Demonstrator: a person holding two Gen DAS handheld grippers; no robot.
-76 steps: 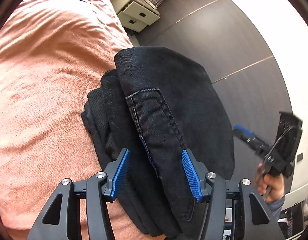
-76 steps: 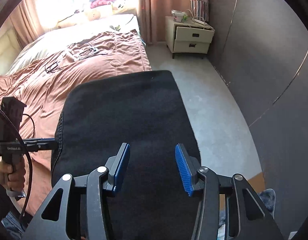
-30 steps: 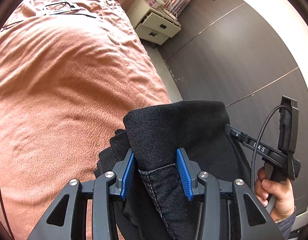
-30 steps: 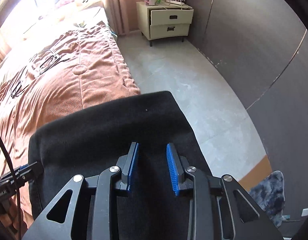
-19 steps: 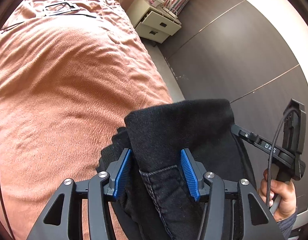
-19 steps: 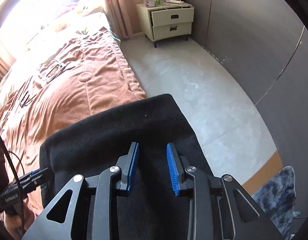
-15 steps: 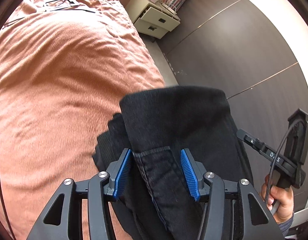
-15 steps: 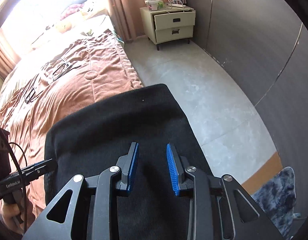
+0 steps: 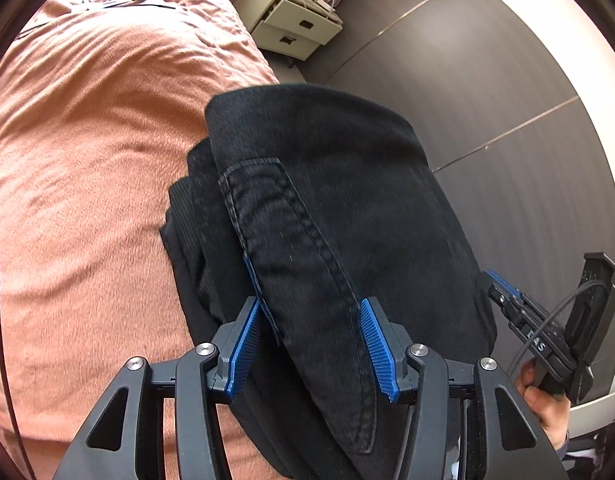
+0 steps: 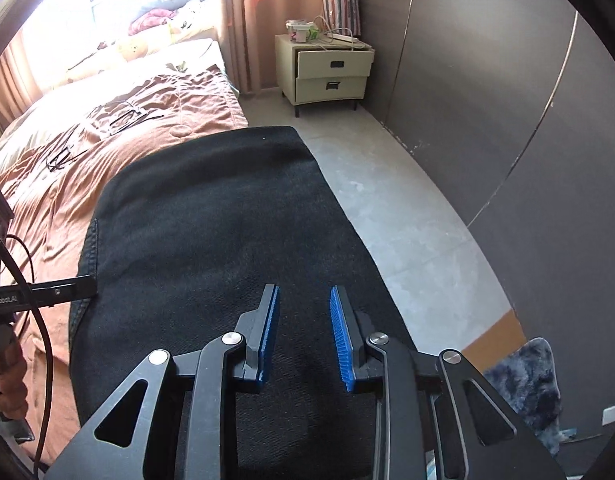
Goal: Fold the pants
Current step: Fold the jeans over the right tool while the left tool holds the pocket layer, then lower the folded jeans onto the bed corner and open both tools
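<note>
Left gripper (image 9: pixel 308 305) hangs tilted down over the folded black pants (image 9: pixel 347 180), its jaws about half open and just been opening; the top fold with its stitched hem lies between the blue pads, and a flap of cloth covers the tip of the pad on the left of the view, but I see no squeeze on the cloth. Right gripper (image 10: pixel 303 292) also points down over the pants, at their other side; its jaws stand only a narrow way apart, having just closed a little, and nothing sits between the pads, only the flat cloth beyond them. In the left view its tip shows just beside the right edge of the pants, held by the right hand (image 9: pixel 547 404); whether it touches the cloth I cannot tell. In the right view the left gripper's finger reaches the stitched left edge of the pants, with the left hand (image 10: pixel 7 392) at the frame's edge. The pants lie stacked in several layers on the corner of the bed (image 9: pixel 87 160), on its rust-coloured cover, next to the grey floor (image 10: pixel 387 200). Cables lie farther up the bed. A cream nightstand (image 10: pixel 331 76) stands by the dark wall.
</note>
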